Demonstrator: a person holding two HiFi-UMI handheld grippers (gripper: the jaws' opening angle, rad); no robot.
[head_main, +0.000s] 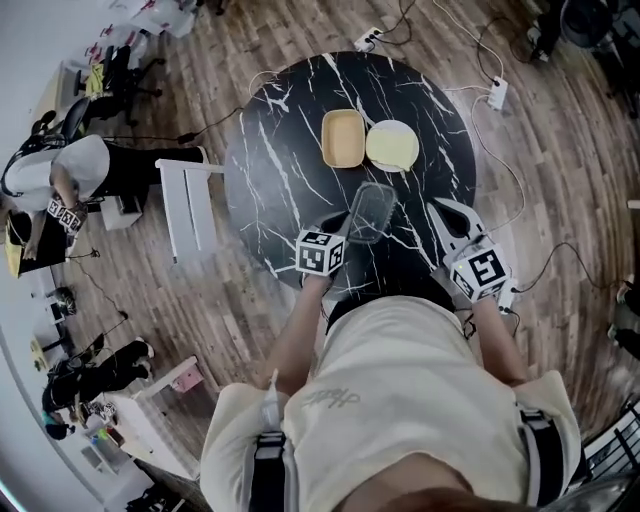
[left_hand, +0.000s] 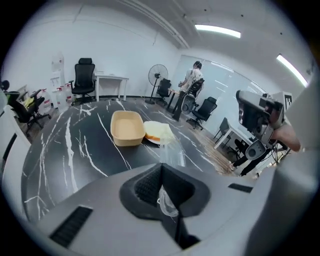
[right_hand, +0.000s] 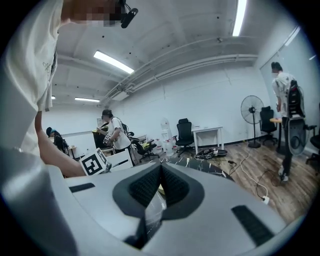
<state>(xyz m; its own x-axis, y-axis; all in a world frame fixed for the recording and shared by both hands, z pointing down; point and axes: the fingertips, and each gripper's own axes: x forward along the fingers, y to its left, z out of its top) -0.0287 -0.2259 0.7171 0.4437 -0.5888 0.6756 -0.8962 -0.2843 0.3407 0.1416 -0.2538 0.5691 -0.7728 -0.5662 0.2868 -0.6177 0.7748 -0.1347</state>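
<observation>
Left hand-held gripper clamped on a clear plastic container jutting ahead of it over the black marble worktop, tan tray and pale plate beyond it, right hand-held gripper closed and empty, off to its right

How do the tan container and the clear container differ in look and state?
The tan container is opaque; the clear container is see-through. The tan container sits untouched on the table beside a pale plate; the clear container is clamped at its edge by the left hand-held gripper. Both are rectangular with rounded corners.
</observation>
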